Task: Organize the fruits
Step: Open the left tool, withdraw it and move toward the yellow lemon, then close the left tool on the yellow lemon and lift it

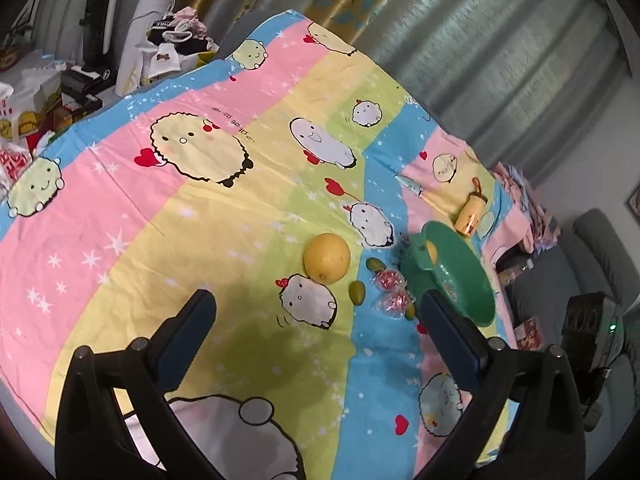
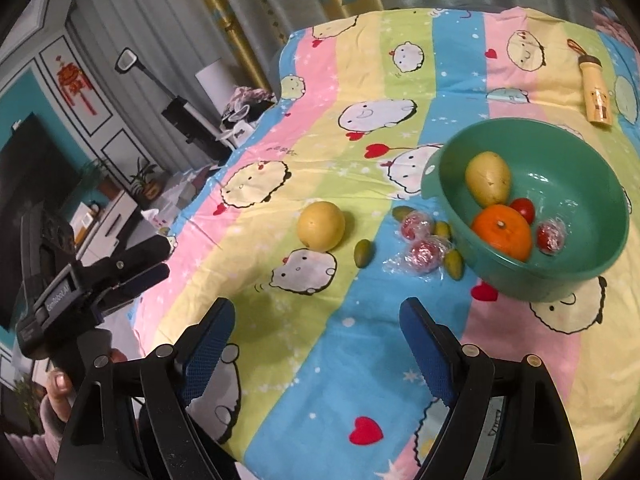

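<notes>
Left gripper (image 1: 316,312): jaws spread wide, nothing between them, hovering over the cloth short of the loose fruit.
Right gripper (image 2: 316,320): jaws apart and empty, angled down at the cloth in front of the fruit.
Bowl (image 2: 592,264): green, standing on the patterned tablecloth (image 2: 320,380); inside lie a pale yellow-green fruit (image 2: 488,178), an orange (image 2: 502,232), a small red fruit (image 2: 525,209) and a wrapped red fruit (image 2: 551,236).
Fruit not yet sorted: a large yellow citrus (image 2: 321,226) alone on the cloth; nearer the bowl, two wrapped red fruits (image 2: 425,254) mixed with four small green fruits (image 2: 364,253), some touching one another.
Risk, citrus: round and broad, likely close to the limit of the jaws; an off-centre grip could squeeze it out and send it rolling toward the table edge.
Risk, wrapped fruits: the film looks slippery and crinkled; pads may catch only wrapping and let the fruit drop.
Risk, green fruits: small and crowded; closing on one may nudge its neighbours away.
Risk, bowl: a fruit dropped from height could bounce out or bruise what lies there; a jaw bumping the rim could shift the bowl.
Risk, cloth: loose fabric may drag under a low jaw and move everything.
Bottle (image 2: 596,98): well apart, no concern.
</notes>
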Demonstrator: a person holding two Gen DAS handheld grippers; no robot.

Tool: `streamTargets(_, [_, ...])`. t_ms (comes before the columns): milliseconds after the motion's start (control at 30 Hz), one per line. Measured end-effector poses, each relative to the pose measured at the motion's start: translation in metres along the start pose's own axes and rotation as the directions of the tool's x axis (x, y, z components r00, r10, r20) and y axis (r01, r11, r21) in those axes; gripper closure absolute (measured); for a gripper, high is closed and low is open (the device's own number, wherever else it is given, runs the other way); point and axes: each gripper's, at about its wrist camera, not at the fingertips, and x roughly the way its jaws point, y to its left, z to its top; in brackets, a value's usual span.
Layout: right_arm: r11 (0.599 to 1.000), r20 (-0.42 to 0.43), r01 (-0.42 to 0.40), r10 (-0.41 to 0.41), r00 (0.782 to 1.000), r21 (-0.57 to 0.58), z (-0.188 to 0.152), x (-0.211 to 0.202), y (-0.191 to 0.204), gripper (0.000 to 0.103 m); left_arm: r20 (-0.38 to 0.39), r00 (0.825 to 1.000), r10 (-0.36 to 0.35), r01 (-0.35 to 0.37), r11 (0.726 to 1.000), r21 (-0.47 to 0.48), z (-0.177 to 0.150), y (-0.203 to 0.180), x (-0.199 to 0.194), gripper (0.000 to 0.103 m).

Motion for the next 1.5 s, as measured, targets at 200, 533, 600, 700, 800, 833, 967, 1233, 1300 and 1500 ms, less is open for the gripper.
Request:
streamTargets(200, [1.0, -0.01, 0.013, -0.013, 1.0, 0.003, 0.006, 0.011, 0.002, 0.018, -0.045, 0.994, -0.097, 0.096, 0.995, -0.016, 0.008, 0.005, 0.012, 0.001])
streamTargets(533, [1.0, -0.021, 0.011, -0.011, 1.0, -0.008, 0.013, 0.029, 0.003, 0.018, -0.09, 0.991, -0.103, 0.112, 0.988, 0.104, 0.006, 0.002, 0.03, 0.0])
streamTargets(600, [1.0, -0.024, 0.013, -0.013, 1.0, -0.019, 0.014, 0.032, 0.004, 0.018, -0.094, 0.989, -0.112, 0.122, 0.987, 0.103, 0.007, 0.003, 0.034, 0.0])
streamTargets(700, [0.999, -0.032, 0.024, -0.025, 0.999, -0.036, 0.016, 0.039, 0.004, 0.018, -0.108, 0.988, -0.11, 0.122, 0.987, 0.107, 0.009, 0.004, 0.041, 0.0])
streamTargets(800, [0.999, -0.037, 0.026, -0.028, 0.999, -0.044, 0.019, 0.045, 0.003, 0.018, -0.121, 0.986, -0.115, 0.129, 0.985, 0.112, 0.011, 0.004, 0.05, 0.0])
streamTargets(833, [0.999, -0.039, 0.026, -0.028, 0.999, -0.047, 0.02, 0.048, 0.002, 0.018, -0.124, 0.985, -0.117, 0.131, 0.985, 0.113, 0.012, 0.004, 0.052, 0.0])
streamTargets(967, [0.997, -0.043, 0.033, -0.036, 0.998, -0.073, 0.024, 0.058, 0.001, 0.018, -0.147, 0.982, -0.121, 0.138, 0.983, 0.117, 0.016, 0.004, 0.067, 0.001])
streamTargets(1233, [0.98, -0.016, 0.065, -0.069, 0.997, -0.188, 0.033, 0.086, 0.005, 0.018, -0.186, 0.975, -0.121, 0.154, 0.973, 0.172, 0.028, 0.0, 0.104, 0.001])
streamTargets(1300, [0.976, -0.024, 0.069, -0.076, 0.997, -0.208, 0.035, 0.096, 0.003, 0.018, -0.204, 0.972, -0.119, 0.157, 0.97, 0.184, 0.03, -0.002, 0.116, 0.002])
streamTargets(1500, [0.972, -0.053, 0.011, -0.024, 0.998, -0.234, 0.043, 0.118, 0.002, 0.018, -0.238, 0.966, -0.102, 0.156, 0.963, 0.221, 0.03, -0.006, 0.141, 0.013])
